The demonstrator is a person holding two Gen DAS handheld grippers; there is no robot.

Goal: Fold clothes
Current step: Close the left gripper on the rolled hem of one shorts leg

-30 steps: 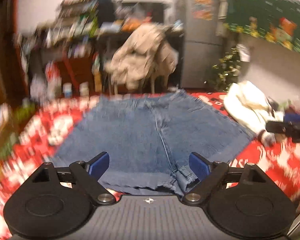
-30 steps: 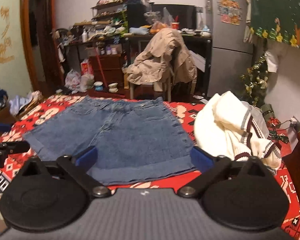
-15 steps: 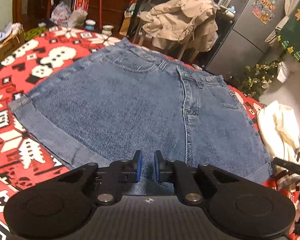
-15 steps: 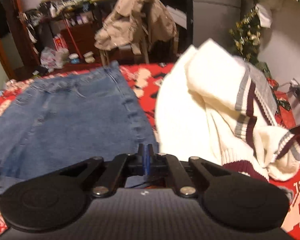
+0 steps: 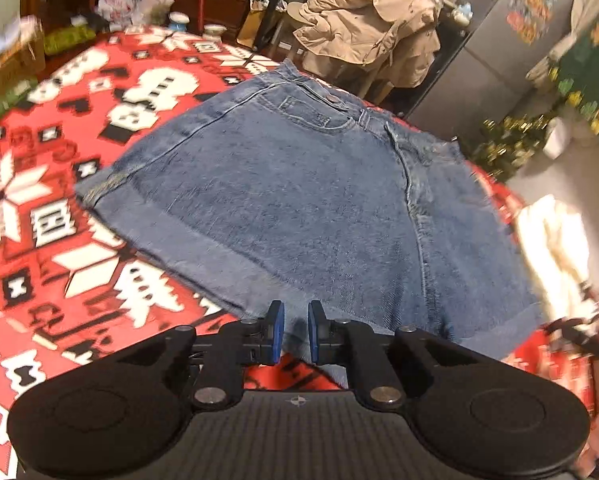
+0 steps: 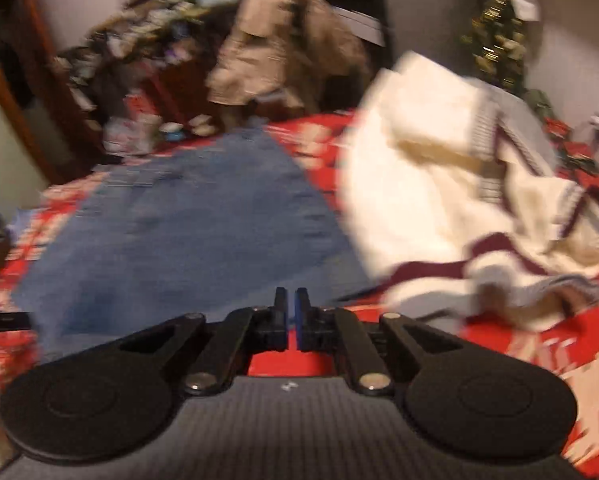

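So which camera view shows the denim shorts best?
The left wrist view. There the denim shorts look fairly sharp: waistband, pocket, fly seam and cuffed hems all show. The right wrist view shows them only as a blurred blue shape beside the cream sweater.

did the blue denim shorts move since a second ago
Yes. The blue denim shorts have slid left across the red patterned blanket, pulled by both grippers.

Motion blur smears the cream sweater (image 6: 439, 200) and shelves (image 6: 139, 40).
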